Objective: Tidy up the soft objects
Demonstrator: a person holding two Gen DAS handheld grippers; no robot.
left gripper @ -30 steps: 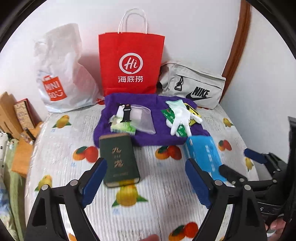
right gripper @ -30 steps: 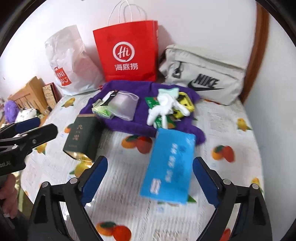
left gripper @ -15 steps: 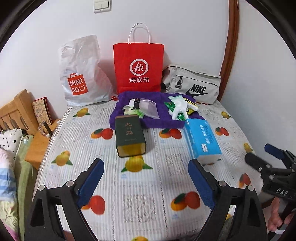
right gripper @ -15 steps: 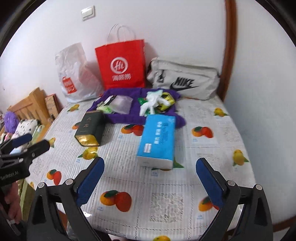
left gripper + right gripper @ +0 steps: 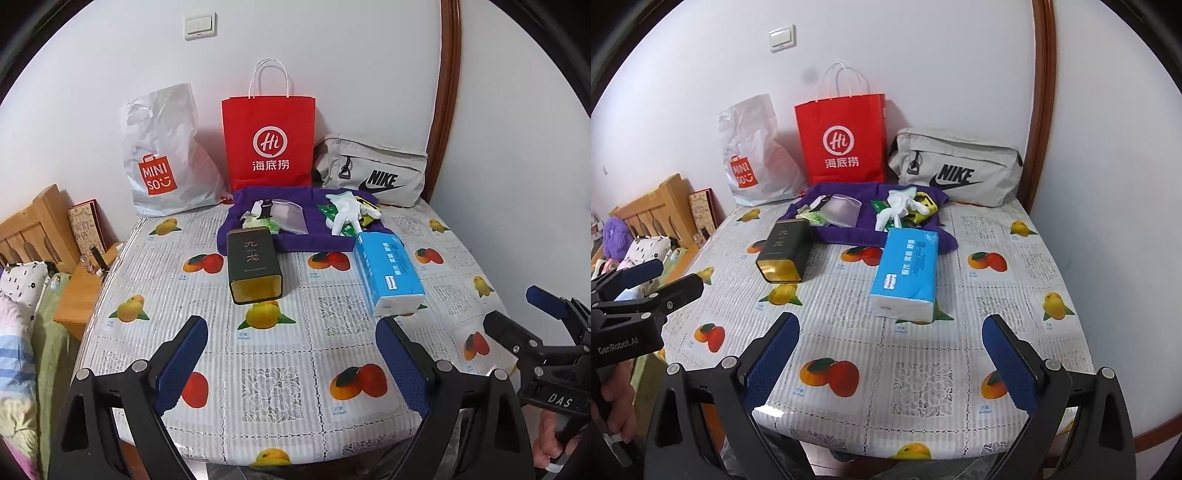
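Along the far edge of the table (image 5: 295,354), against the wall, stand three bags — a white plastic bag (image 5: 166,155) printed "MINISO" in an orange square, a red paper bag (image 5: 269,142) with a round "Hi" logo over white Chinese characters, and a grey pouch (image 5: 373,173) marked "NIKE" with the swoosh. Just in front of them a purple cloth (image 5: 314,240) lies spread, carrying a white glove (image 5: 345,214), a clear plastic pouch (image 5: 290,218) and small green packets. A dark tin (image 5: 253,264) with gold Chinese characters lies at the cloth's near edge, toward the left; a blue tissue pack (image 5: 389,273) with white Chinese lettering lies at its near right corner. The fruit-printed tablecloth has tiny captions too small to read.

Both tongs hang over the near edge, jaws spread wide and holding nothing — the left gripper (image 5: 291,365) and the right gripper (image 5: 890,365). The right one's body reads "DAS"; the left one's reads "GenRobot.AI".
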